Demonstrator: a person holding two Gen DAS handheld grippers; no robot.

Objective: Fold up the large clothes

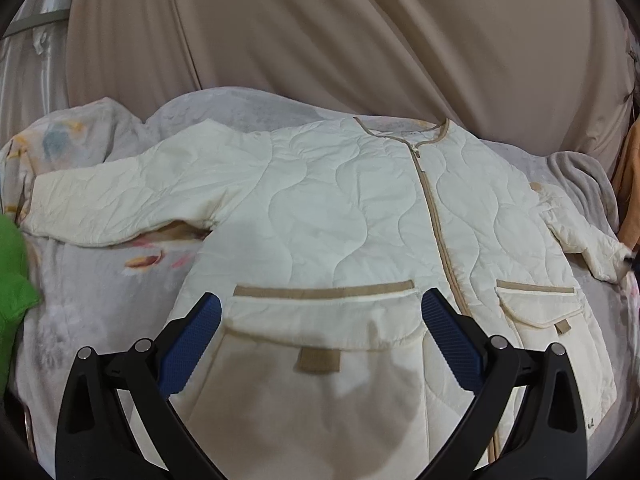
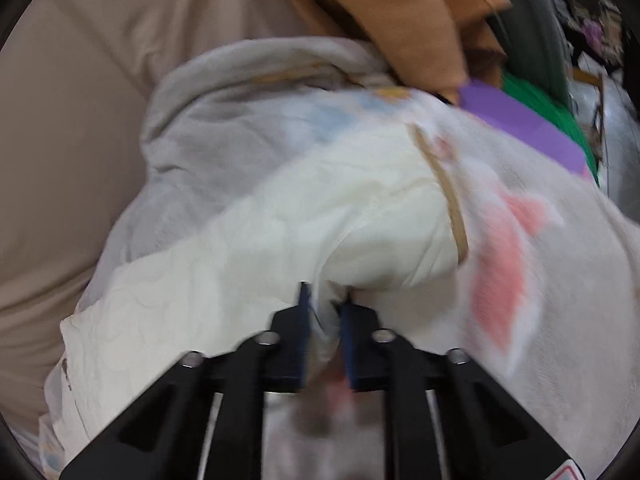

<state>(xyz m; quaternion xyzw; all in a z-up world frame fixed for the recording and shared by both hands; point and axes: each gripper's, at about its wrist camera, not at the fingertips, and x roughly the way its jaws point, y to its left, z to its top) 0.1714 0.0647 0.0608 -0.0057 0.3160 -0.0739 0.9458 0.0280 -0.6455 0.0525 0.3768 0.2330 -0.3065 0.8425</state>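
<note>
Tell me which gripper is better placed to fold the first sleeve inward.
Right, probably. The right gripper is already shut on the jacket sleeve, while the left gripper hangs open above the pocket, holding nothing.

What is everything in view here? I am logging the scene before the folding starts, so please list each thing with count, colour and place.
quilted jacket: one, cream with tan trim, spread flat and zipped on the blanket, sleeves out to both sides.
jacket sleeve: one, cream with a tan cuff, lying on the blanket in front of the right gripper.
blanket: one, pale grey with a pastel print, under the jacket.
drape: one, beige, behind the blanket.
orange cloth: one, orange, beyond the sleeve.
green cloth: one, bright green, at the left edge.
purple item: one, purple, beside the orange cloth.
left hand-held gripper: open, over the jacket's lower pocket.
right hand-held gripper: shut on the sleeve fabric.
</note>
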